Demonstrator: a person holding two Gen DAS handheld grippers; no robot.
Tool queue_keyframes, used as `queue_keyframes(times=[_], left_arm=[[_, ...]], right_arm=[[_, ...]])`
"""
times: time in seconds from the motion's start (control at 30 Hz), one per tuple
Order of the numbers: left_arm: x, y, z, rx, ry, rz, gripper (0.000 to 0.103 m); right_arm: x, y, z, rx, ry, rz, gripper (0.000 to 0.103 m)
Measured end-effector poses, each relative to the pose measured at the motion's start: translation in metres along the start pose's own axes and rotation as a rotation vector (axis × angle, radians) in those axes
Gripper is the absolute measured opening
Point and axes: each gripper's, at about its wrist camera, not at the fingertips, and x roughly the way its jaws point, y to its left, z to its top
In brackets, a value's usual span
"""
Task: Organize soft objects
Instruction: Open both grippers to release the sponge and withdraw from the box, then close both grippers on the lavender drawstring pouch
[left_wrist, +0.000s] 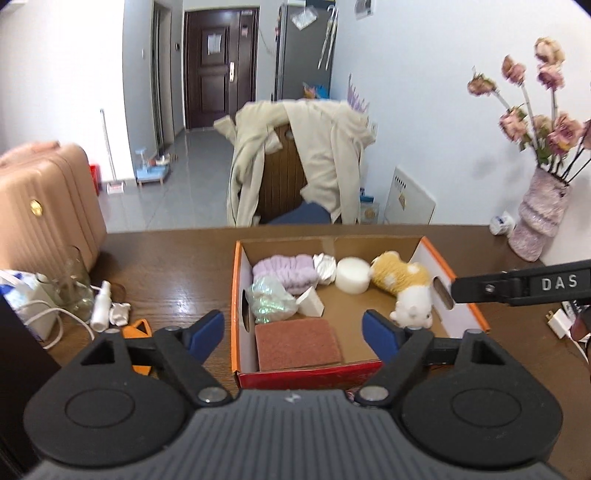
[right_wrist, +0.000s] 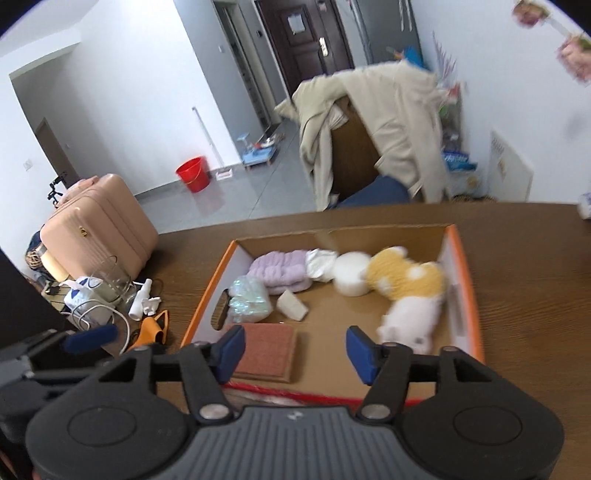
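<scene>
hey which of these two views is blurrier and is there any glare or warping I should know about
Right wrist view: blurrier, motion smear on the plush toy, the box wall beside it and the dried flowers. Left wrist view: mostly sharp, slight softness on the plush toy; window glare streaks the table. Both views: fisheye bends the table edge and darkens the corners.

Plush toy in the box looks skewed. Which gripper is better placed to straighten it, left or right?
Right, probably. The plush toy lies along the box's right wall, just ahead of the open right gripper. The left gripper, also open and empty, faces the brown pad on the box's left side.
</scene>
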Motion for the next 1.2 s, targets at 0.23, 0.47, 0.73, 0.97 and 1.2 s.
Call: queue_keyframes(times=[0.23, 0.47, 0.73, 0.97, 1.2], left_arm=[[-0.062, -0.009, -0.02, 0.016, -0.117, 0.033, 0.1], [-0.101, -0.013, -0.069, 0.008, -0.225, 0.027, 0.103], [-0.155, -0.024, -0.154, 0.04, -0.421, 0.097, 0.103], [-0.188, -0.028, -0.232, 0.022, -0.45, 0.072, 0.103], [-0.202, -0.035, -0.28, 0.074, -0.411, 0.031, 0.103]], right_arm=[[-0.076, -0.001, -0.024, -0.073, -0.109, -0.105, 0.077], [-0.128, 0.017, -0.079, -0.24, -0.293, -0.226, 0.082], [-0.167, 0.015, -0.168, -0.233, -0.502, -0.207, 0.085], [-0.18, 0.021, -0.248, -0.26, -0.581, -0.218, 0.091], [-0.186, 0.042, -0.34, -0.281, -0.566, -0.268, 0.093]])
